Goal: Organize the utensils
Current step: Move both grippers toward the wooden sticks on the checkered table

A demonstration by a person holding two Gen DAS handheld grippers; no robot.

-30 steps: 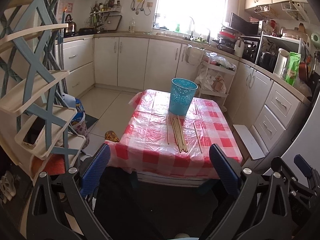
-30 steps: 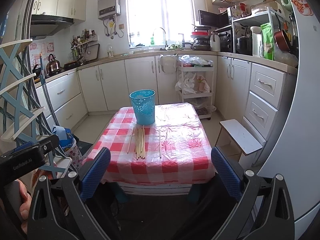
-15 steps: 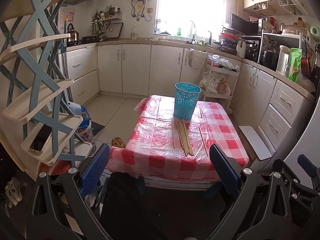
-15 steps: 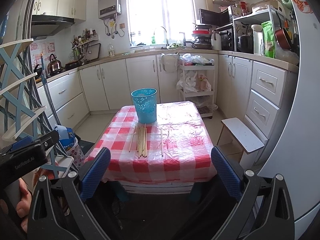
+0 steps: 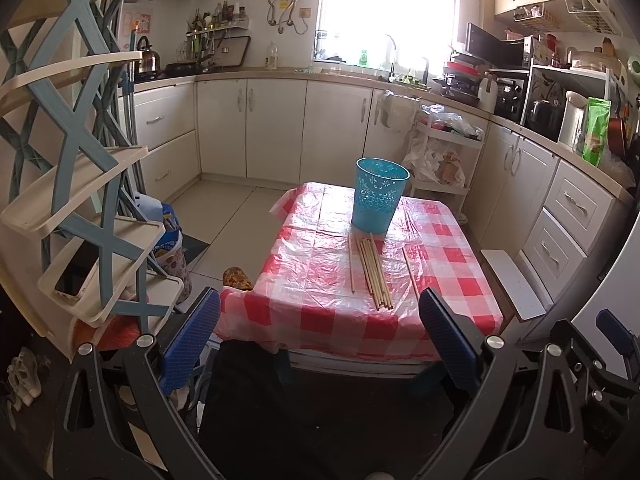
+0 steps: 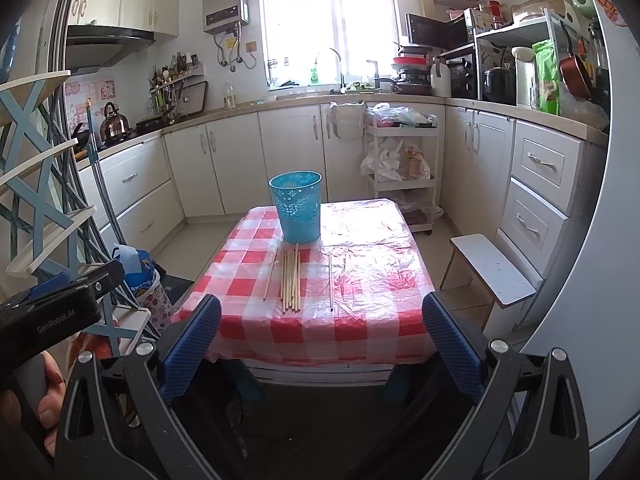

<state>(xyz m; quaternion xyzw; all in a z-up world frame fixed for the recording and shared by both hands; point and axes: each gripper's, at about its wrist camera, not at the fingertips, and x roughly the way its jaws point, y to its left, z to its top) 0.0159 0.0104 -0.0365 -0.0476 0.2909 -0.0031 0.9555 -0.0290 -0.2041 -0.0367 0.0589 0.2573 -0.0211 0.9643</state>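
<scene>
Both hand-held grippers hang short of the worktop (image 6: 360, 280), fingers spread wide with nothing between them: the left hand-held gripper (image 5: 320, 340) and the right hand-held gripper (image 6: 320, 340). Ahead of them, on the checked cloth, a bundle of wooden chopsticks (image 6: 291, 280) lies flat, long axis running straight away from the grippers toward the blue basket (image 6: 298, 208) standing upright just beyond the far tips. Single sticks (image 6: 330, 280) lie parallel on either side, slightly apart.
</scene>
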